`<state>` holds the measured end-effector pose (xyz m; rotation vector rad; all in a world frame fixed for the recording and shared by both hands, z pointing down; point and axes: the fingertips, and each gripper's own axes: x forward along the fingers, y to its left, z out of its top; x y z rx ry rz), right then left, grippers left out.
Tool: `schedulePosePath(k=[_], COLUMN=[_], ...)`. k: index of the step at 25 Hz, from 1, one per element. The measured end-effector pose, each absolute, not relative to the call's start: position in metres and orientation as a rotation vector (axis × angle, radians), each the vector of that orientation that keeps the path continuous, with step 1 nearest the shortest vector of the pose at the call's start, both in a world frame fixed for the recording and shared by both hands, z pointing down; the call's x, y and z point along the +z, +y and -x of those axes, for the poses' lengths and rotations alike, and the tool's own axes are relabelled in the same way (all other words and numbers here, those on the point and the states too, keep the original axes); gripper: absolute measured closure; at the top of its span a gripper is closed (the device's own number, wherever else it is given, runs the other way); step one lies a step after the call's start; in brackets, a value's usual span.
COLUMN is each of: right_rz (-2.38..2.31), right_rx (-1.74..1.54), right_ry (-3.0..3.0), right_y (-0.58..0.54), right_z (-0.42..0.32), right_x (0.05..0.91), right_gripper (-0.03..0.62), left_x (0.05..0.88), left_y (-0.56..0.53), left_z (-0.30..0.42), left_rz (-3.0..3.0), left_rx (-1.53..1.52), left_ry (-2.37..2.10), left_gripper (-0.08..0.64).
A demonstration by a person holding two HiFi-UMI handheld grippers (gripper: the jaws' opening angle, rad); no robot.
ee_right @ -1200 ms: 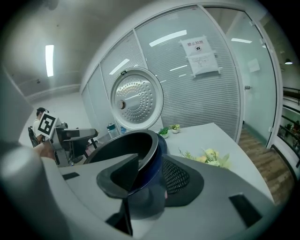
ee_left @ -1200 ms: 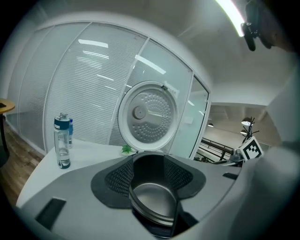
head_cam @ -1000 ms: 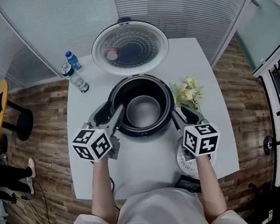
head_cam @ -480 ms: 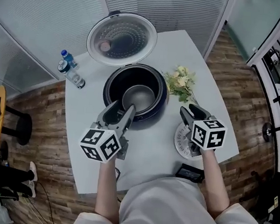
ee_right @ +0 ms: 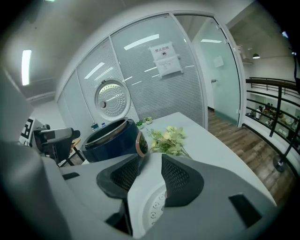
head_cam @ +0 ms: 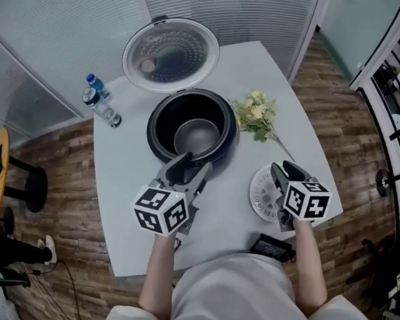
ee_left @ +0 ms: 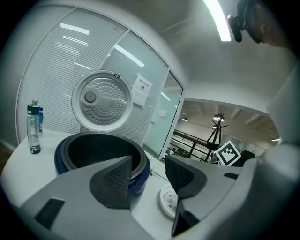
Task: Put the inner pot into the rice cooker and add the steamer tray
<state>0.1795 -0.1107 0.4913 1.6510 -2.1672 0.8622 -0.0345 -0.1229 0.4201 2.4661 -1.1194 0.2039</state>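
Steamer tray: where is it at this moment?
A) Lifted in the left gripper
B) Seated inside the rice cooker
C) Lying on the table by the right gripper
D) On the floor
C: the white steamer tray lies flat on the table beside the rice cooker, just under the right gripper, whose jaws stand apart; the cooker holds only the inner pot.
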Motion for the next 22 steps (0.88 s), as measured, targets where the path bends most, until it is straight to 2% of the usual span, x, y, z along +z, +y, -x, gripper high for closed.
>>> schedulePosePath(k=[22], right_rz=[-1.750], right_rx=[1.094], right_ry=[-1.820], right_y=[-0.059], right_z=[-0.304], right_x=[0.597], right_gripper=[0.430], left_x=[0.571], left_y=[-0.103], left_z=[-0.092], left_rz=[-2.347], left_rx=[0.594], left_ry=[-0.746], left_gripper=[0.346])
